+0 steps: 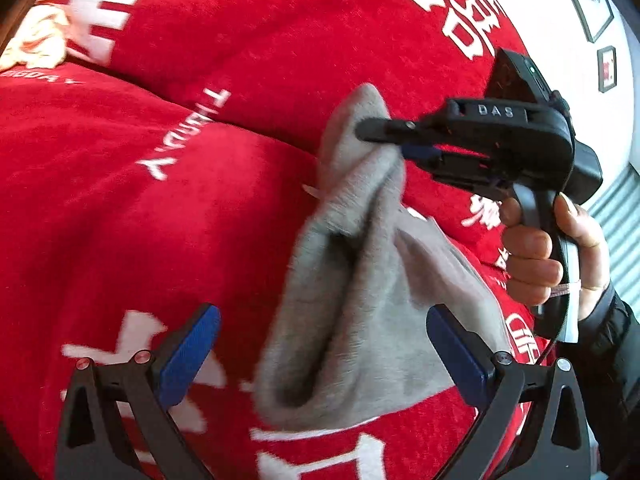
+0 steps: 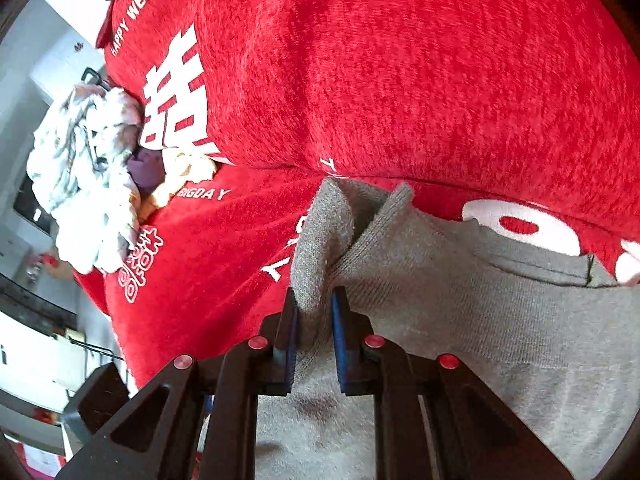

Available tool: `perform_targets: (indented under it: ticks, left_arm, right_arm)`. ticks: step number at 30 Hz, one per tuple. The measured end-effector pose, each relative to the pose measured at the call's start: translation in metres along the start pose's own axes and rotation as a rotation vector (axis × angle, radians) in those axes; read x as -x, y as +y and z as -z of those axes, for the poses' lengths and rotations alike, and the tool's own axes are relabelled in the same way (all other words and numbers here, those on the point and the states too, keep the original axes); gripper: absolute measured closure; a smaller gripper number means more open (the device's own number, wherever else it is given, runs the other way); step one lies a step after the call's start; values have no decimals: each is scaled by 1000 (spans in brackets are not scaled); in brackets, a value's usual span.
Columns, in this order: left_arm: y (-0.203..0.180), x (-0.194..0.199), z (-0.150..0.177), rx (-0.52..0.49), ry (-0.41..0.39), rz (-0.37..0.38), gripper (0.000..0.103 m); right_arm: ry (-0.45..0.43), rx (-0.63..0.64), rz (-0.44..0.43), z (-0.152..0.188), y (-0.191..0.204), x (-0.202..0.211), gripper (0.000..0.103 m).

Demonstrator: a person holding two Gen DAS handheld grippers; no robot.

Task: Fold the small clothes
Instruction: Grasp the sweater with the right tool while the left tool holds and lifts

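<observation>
Two grippers over red blanket (image 1: 200, 208). Left gripper (image 1: 320, 360), bottom of frame, spread wide, touching nothing. Grey garment (image 1: 360, 300) centre frame, bunched, top edge pinched by right gripper (image 1: 384, 142). Pile of pale clothes (image 2: 88, 176) far left.

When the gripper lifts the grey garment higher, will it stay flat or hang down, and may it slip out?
The grey garment will probably hang limp: it already sags in soft folds below the right gripper. It seems light, since a small pinch raises it. Slipping looks unlikely, because its fuzzy knit is bunched between the pads, though only an edge is caught.
</observation>
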State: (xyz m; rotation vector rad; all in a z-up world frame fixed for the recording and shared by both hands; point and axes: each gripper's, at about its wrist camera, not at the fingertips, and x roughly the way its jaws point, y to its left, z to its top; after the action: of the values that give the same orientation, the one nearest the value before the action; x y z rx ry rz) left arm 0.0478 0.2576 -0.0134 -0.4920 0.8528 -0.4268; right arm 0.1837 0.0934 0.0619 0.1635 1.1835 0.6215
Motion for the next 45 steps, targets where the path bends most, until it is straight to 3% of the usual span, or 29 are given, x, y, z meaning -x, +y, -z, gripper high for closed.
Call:
perform_targets:
  ticks: [2, 3, 4, 5, 9, 14, 17, 20, 22, 26, 30, 32, 34, 36, 38, 39, 40, 42, 45]
  left_arm:
    - [-6, -2, 0, -20, 0, 7, 4]
    - [-10, -1, 0, -38, -10, 12, 27]
    - [-15, 0, 1, -62, -8, 17, 57]
    - [-19, -2, 2, -80, 5, 8, 77]
    - [-32, -7, 7, -125, 13, -70, 93]
    - [-30, -5, 6, -82, 22, -101, 94]
    - [-39, -6, 6, -111, 12, -153, 94]
    - [-52, -3, 11, -162, -5, -211, 94]
    - [-62, -2, 14, -206, -23, -253, 94]
    - [-71, 1, 17, -266, -46, -298, 94]
    - [-71, 2, 21, -285, -41, -310, 94]
    - [-68, 1, 20, -280, -38, -305, 94]
    - [-69, 1, 21, -283, -40, -307, 94]
    - [-69, 1, 20, -281, -39, -309, 94]
    - [-69, 2, 21, -280, -39, -307, 94]
    - [-68, 2, 21, -276, -37, -306, 94]
    - [-66, 1, 21, -269, -32, -302, 94]
    - [-61, 0, 20, -246, -18, -293, 94]
    - [-58, 0, 18, -230, -9, -292, 94]
  right_arm:
    - [5, -6, 2, 3, -5, 1, 86]
    - [8, -9, 8, 3, -8, 2, 86]
    - [10, -15, 9, 4, -13, 4, 86]
    - [10, -27, 9, 4, -16, 3, 86]
    - [17, -38, 21, 2, -20, -4, 87]
    - [28, -16, 38, 1, -12, -10, 87]
    - [55, -24, 52, -2, -9, -17, 85]
    - [91, -42, 71, -6, -6, -27, 76]
    - [128, -15, 124, -8, 1, -37, 53]
    - [202, 47, 264, -15, 20, -64, 52]
    - [316, 69, 315, -20, 32, -96, 51]
    - [336, 85, 337, -23, 44, -107, 45]
    - [357, 96, 352, -23, 53, -116, 31]
    - [383, 122, 399, -23, 62, -124, 31]
    - [413, 162, 474, -20, 69, -132, 34]
    - [422, 174, 502, -18, 70, -134, 42]
    - [427, 194, 531, -16, 70, -136, 69]
    - [427, 232, 573, -12, 68, -135, 81]
    - [374, 184, 504, -16, 56, -116, 85]
